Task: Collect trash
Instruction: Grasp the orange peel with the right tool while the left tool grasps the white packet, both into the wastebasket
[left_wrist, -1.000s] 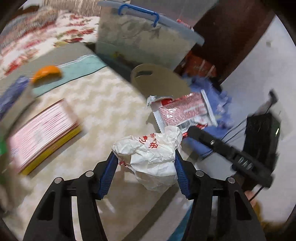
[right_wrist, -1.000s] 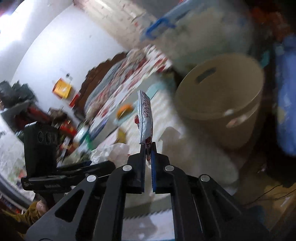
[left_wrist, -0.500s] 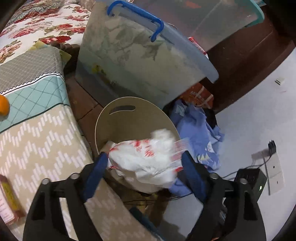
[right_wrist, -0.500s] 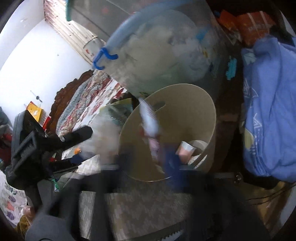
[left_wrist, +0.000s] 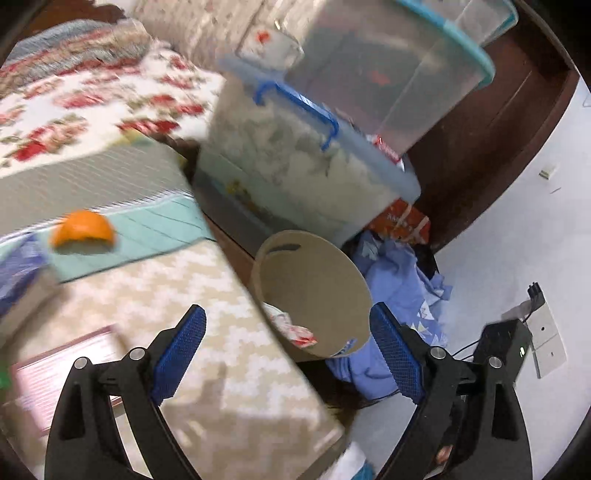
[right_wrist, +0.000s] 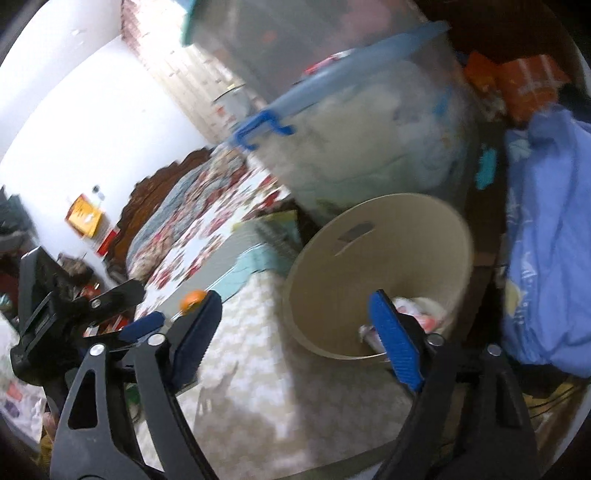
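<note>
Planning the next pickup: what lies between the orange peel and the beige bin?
Left wrist view: only bedspread between orange peel and beige bin.

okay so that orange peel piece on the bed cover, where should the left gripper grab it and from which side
Probably take the orange dome-shaped peel across its curved hump, coming down from above. It lies flat edge down on the teal quilted cover, so the arched sides give the open left gripper's fingers something to close on. Blur hides finer detail.

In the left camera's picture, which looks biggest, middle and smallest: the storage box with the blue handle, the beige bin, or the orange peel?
1. Storage box with the blue handle
2. Beige bin
3. Orange peel

The box also sits farther off than the bin, so first place seems safe.
</note>
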